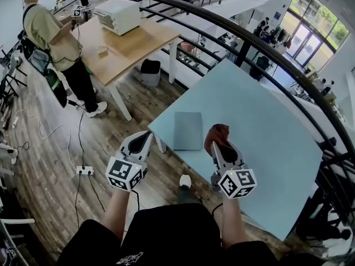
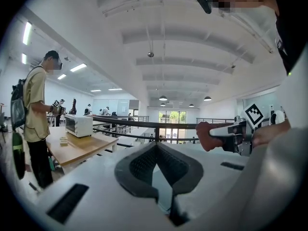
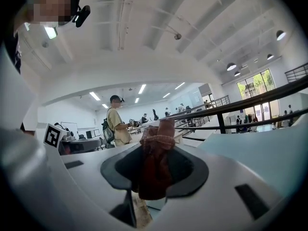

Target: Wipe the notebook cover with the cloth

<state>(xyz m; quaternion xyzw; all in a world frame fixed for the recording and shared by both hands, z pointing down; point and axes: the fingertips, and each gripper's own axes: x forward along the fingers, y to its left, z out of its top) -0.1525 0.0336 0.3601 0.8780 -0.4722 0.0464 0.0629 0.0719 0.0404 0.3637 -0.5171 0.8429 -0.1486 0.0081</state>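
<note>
The right gripper point(image 1: 219, 146) has its jaws clamped on the red cloth point(image 1: 217, 131), held just beside the notebook point(image 1: 187, 130) lying on the worktop point(image 1: 260, 118). The left gripper point(image 1: 147, 137) has its jaws together and empty. The wiping seems not yet begun.

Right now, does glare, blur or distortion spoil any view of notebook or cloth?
Head view: evenly lit, sharp; the flat grey-blue notebook reads clearly, the dark railing bows. Left gripper view: heavy fisheye, black corners. Right gripper view: same fisheye; the dark red cloth, clamped between the jaws, is soft.
</note>
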